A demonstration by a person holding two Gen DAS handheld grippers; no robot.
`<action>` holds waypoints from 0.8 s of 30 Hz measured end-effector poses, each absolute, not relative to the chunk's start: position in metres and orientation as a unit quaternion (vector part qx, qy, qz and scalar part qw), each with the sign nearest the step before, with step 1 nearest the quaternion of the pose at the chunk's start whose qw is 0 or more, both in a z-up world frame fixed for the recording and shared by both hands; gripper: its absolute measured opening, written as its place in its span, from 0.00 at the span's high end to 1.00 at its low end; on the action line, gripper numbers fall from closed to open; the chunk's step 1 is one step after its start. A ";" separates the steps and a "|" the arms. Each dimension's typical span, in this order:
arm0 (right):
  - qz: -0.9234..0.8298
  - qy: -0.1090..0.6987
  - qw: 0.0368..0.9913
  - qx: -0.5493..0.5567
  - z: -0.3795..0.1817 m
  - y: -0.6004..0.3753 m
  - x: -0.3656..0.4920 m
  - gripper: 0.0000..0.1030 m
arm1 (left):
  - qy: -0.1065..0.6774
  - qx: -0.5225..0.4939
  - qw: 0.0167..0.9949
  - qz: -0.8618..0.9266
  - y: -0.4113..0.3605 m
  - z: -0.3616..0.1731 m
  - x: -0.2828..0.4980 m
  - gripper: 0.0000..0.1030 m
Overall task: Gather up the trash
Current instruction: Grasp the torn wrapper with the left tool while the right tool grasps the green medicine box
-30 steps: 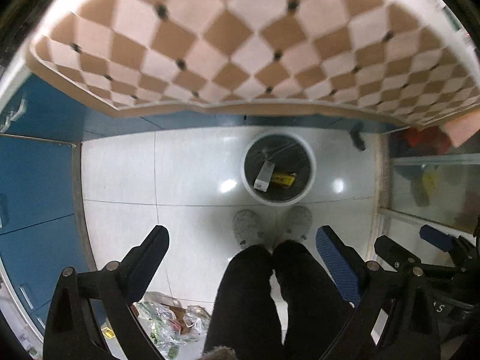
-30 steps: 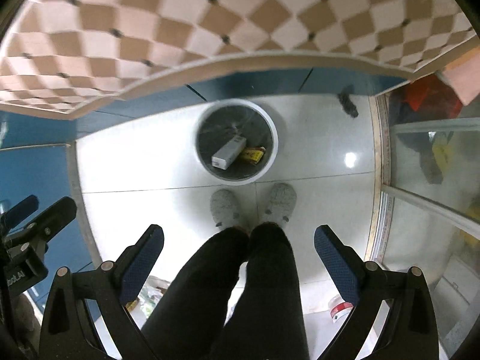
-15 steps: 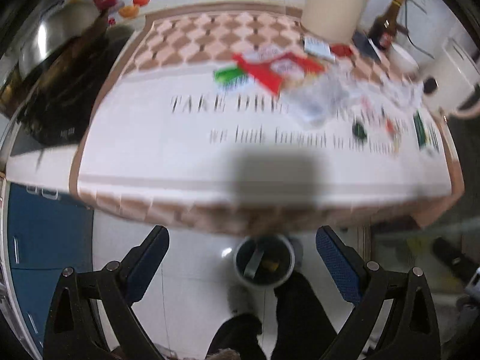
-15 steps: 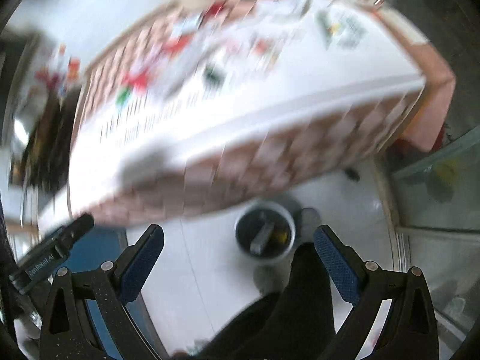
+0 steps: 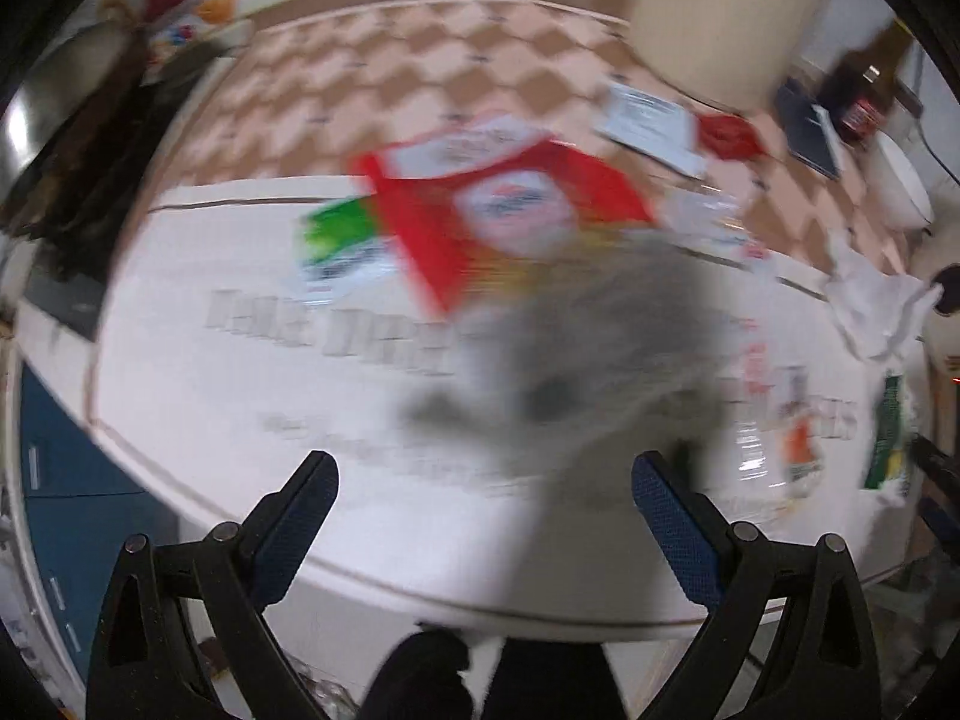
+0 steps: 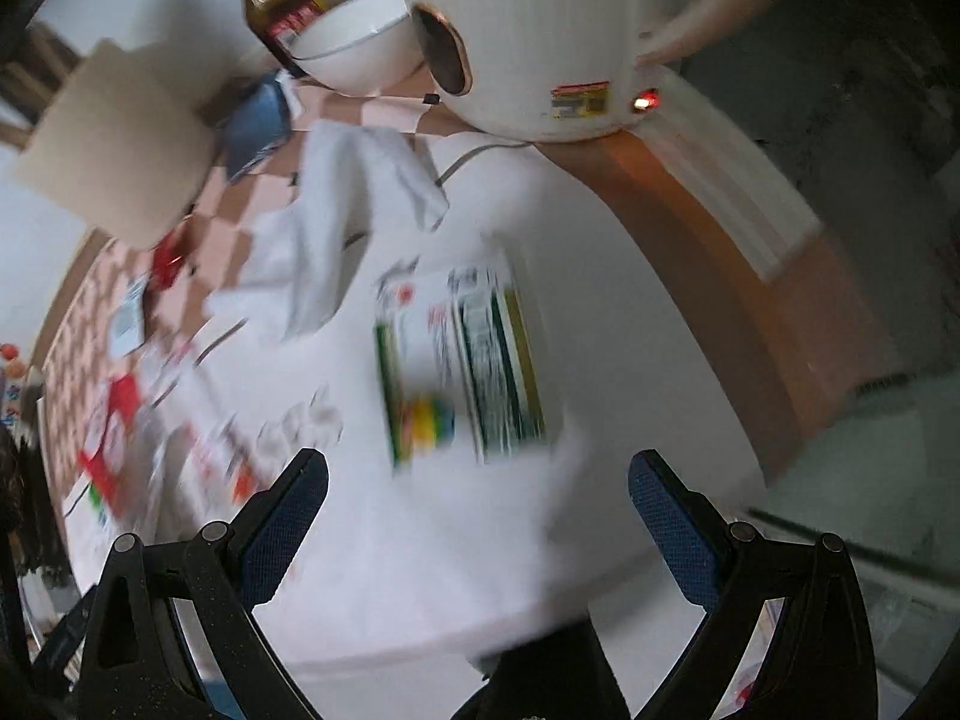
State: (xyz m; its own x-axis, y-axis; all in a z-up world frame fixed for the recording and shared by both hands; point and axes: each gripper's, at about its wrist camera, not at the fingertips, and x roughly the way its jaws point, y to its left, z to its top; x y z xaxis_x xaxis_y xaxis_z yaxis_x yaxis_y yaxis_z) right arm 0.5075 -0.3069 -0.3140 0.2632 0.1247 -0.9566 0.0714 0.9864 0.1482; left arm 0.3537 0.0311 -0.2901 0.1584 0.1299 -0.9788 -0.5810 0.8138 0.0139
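Left gripper (image 5: 483,501): black frame with blue-padded fingers spread wide apart, nothing between them, held above the near edge of the desk.
Right gripper (image 6: 477,498): the same build, fingers also wide apart and empty, above the desk's right end.
Desk (image 5: 198,396): covered by a white cloth with grey printed lettering and a pink-and-brown checked border; the cloth hangs over the near edge.
Red-and-white plastic snack wrapper (image 5: 498,210): the largest piece of trash, lying flat and crumpled near the middle of the desk, blurred by motion; a round white logo patch shows on its red face.
Green-and-white packet (image 5: 339,243): just beside the red wrapper's left side, touching or slightly under it; I cannot tell which.
Green, yellow and white printed carton wrapper (image 6: 462,360): flattened on the white cloth, directly ahead of the right gripper, striped with dense print.
Crumpled white tissue or bag (image 6: 336,222): beyond that carton wrapper, rumpled and partly lifted.
Small red scrap (image 5: 726,135): near the far side, beside a white printed slip (image 5: 651,120).
Tall cream cylinder holder (image 5: 720,12): upright at the back.
White electric kettle (image 6: 540,24): upright at the desk's right corner, a small red light at its base.
Dark grey shadow (image 5: 600,360): falls across the cloth ahead of the left gripper.
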 end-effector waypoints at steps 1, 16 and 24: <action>0.020 0.611 0.788 0.074 -0.321 -0.304 0.519 0.02 | 0.607 -0.194 0.737 0.223 0.019 -0.294 0.367 0.03; 0.039 0.616 0.786 0.032 -0.345 -0.340 0.532 0.34 | 0.645 -0.096 0.747 0.128 -0.101 -0.346 0.446 0.96; 0.050 0.593 0.801 0.068 -0.321 -0.360 0.496 0.34 | 0.591 -0.051 0.794 0.137 -0.102 -0.309 0.386 0.97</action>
